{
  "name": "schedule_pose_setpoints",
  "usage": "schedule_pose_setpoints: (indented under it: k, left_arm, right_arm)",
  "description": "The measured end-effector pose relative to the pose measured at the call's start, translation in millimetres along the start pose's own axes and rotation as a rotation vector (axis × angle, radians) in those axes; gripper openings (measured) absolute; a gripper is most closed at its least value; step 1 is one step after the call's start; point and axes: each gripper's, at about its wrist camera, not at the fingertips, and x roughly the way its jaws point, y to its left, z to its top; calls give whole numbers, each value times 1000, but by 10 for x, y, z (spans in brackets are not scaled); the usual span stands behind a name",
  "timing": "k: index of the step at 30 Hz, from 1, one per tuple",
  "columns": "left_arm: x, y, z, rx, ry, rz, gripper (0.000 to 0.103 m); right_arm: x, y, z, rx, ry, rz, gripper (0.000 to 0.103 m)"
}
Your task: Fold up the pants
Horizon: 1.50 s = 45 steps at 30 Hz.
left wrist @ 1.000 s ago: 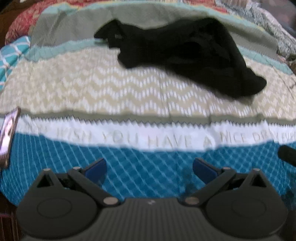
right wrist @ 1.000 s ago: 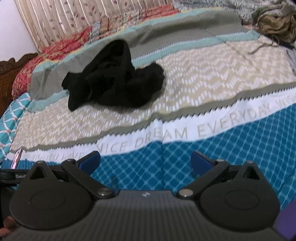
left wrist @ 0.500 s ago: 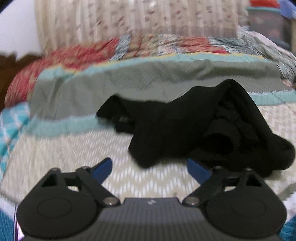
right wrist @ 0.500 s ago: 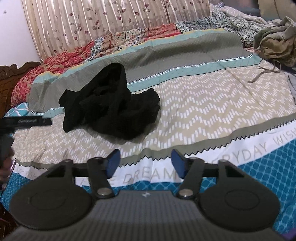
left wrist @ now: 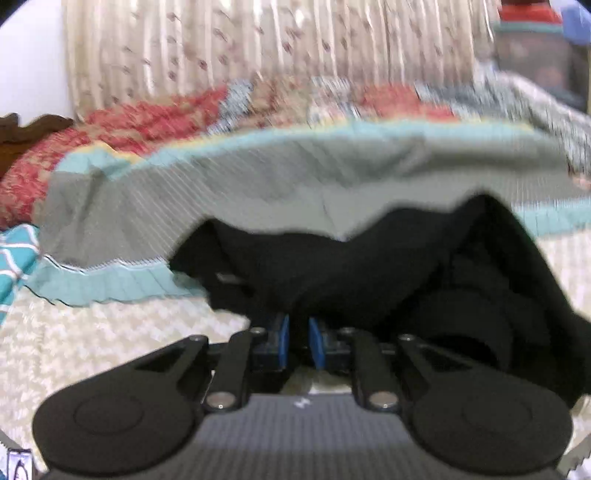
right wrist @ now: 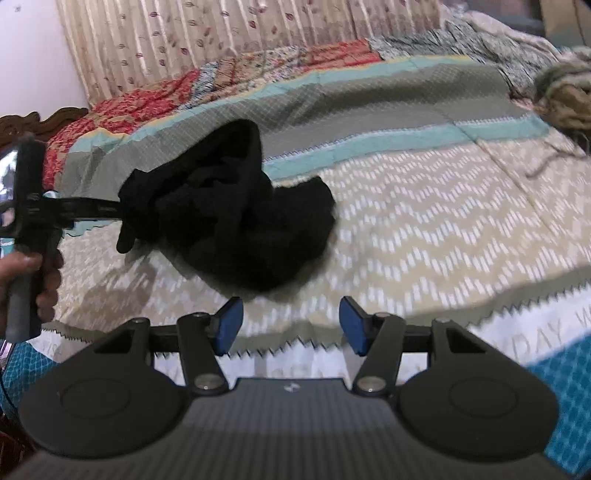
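The black pants (right wrist: 229, 206) lie in a crumpled heap on the bed (right wrist: 424, 221), on the beige zigzag band of the bedspread with their far side reaching onto the grey band and the teal stripe. The left claw (left wrist: 298, 338) is right at the near edge of the heap; its jaws are closing, the blue pads (left wrist: 283, 339) nearly together with only a thin gap between them, and dark cloth lies right at their tips, though the blur hides whether the pads actually pinch it. In the right wrist view the left claw's black body (right wrist: 31, 206) shows at the left, gripped by a hand (right wrist: 35, 273), with its fingers reaching level to the left end of the pants. The right claw (right wrist: 291, 326) hangs short of the heap over the zigzag border between the beige band and the white lettered strip, jaws about half apart, nothing between its blue pads (right wrist: 229, 325), clear of the cloth. Beyond the pants are a red patterned quilt (right wrist: 147, 103), a pleated curtain (right wrist: 221, 33) and, at the far right, a bundle of olive cloth (right wrist: 565, 99)
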Motion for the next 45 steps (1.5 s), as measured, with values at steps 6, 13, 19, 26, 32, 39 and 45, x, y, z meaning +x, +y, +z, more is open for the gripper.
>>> schedule_pose_setpoints:
  k: [6, 13, 19, 26, 32, 39, 45]
  left_arm:
    - [-487, 281, -68, -116, -65, -25, 11]
    - [-934, 667, -86, -256, -133, -13, 10]
    - [-1320, 1005, -207, -342, -166, 9, 10]
    - [-1851, 1469, -325, -427, -305, 127, 3]
    - [-1851, 1583, -396, -475, -221, -69, 10]
    - [-1240, 1279, -769, -660, 112, -402, 70]
    - [-647, 1064, -1049, -860, 341, -644, 73]
  right_arm:
    - [264, 194, 177, -49, -29, 32, 61]
    - [579, 371, 294, -153, -43, 10, 38]
    - [380, 287, 401, -136, -90, -7, 7]
    - [-431, 414, 288, -207, -197, 132, 6]
    - [-537, 406, 189, -201, -170, 116, 6]
    - [-821, 96, 465, -100, -370, -89, 6]
    - [-908, -125, 391, -87, -370, -150, 6]
